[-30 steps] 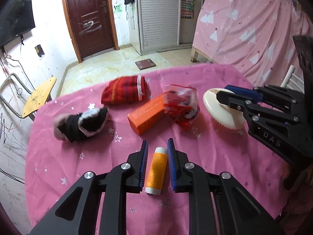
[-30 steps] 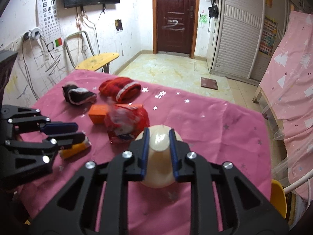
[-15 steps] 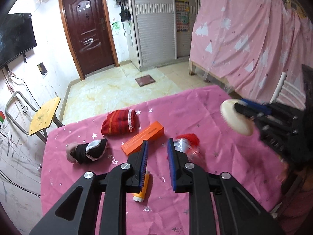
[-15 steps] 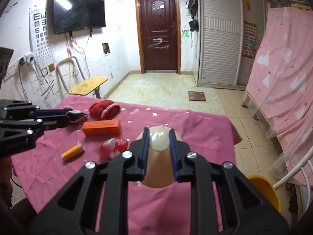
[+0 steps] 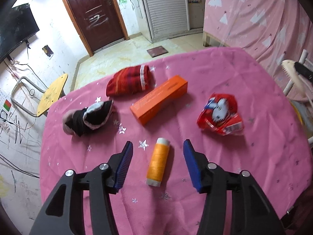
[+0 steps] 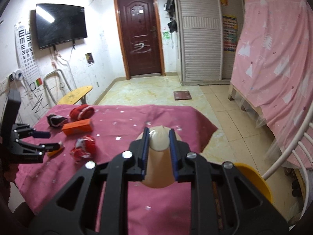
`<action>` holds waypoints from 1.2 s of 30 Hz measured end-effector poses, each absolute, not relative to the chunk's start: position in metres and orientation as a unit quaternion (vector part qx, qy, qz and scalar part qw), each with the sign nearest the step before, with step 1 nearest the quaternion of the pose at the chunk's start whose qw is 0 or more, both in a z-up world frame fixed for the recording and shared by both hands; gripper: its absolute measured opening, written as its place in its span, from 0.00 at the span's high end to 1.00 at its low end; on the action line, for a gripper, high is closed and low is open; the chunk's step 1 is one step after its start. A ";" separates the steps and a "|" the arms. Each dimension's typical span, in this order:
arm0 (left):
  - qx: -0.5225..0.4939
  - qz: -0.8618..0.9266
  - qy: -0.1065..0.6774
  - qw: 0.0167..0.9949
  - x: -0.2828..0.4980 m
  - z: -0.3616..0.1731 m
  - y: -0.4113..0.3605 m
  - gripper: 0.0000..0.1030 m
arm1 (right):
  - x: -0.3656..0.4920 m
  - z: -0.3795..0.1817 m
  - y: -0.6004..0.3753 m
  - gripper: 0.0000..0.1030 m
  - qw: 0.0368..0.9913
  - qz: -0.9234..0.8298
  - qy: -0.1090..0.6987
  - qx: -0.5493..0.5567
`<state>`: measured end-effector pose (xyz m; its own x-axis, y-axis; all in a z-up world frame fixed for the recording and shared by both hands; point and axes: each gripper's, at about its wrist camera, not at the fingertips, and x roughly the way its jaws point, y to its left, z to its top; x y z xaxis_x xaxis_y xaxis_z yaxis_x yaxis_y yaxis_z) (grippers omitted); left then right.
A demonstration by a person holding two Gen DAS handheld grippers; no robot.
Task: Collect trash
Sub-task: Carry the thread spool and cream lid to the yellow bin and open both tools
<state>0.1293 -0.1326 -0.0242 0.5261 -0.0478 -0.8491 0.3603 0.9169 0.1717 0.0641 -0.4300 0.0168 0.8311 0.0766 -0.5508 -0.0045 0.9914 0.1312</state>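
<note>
An orange thread spool (image 5: 158, 162) lies on the pink tablecloth (image 5: 234, 78) between the fingers of my left gripper (image 5: 158, 144). Its jaws are opening, and the blue pads (image 5: 125, 162) stand clear of the spool on both sides. A crumpled red snack wrapper (image 5: 221, 115) lies to the right of the spool. My right gripper (image 6: 158, 132) is shut on a cream round brush (image 6: 158, 141), held above the table's right part. The brush (image 5: 291, 74) also shows at the right edge of the left wrist view. The left gripper (image 6: 54, 140) appears at the far left of the right wrist view.
An orange box (image 5: 159, 101), a red knit cloth (image 5: 130, 82) and a black-and-white sock (image 5: 88, 117) lie further back on the table. A yellow bin (image 6: 252, 178) sits on the floor at the table's right, beside white chair rails (image 6: 289, 150). A yellow seat (image 6: 75, 96) stands at the far left.
My left gripper rose off the spool, came back down and spread its jaws around it. My right gripper carried the brush up and away to the right.
</note>
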 end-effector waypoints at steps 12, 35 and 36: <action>0.195 -0.100 0.481 0.849 0.123 -0.039 -0.141 0.91 | 0.054 0.006 -0.457 0.82 0.954 0.000 0.288 0.083; 0.170 -0.219 0.399 0.874 0.086 0.055 -0.256 0.91 | 0.009 0.000 -0.541 0.82 0.953 -0.065 0.257 0.148; 0.171 -0.229 0.397 0.872 0.083 0.058 -0.266 0.91 | 0.006 0.001 -0.545 0.82 0.953 -0.070 0.255 0.150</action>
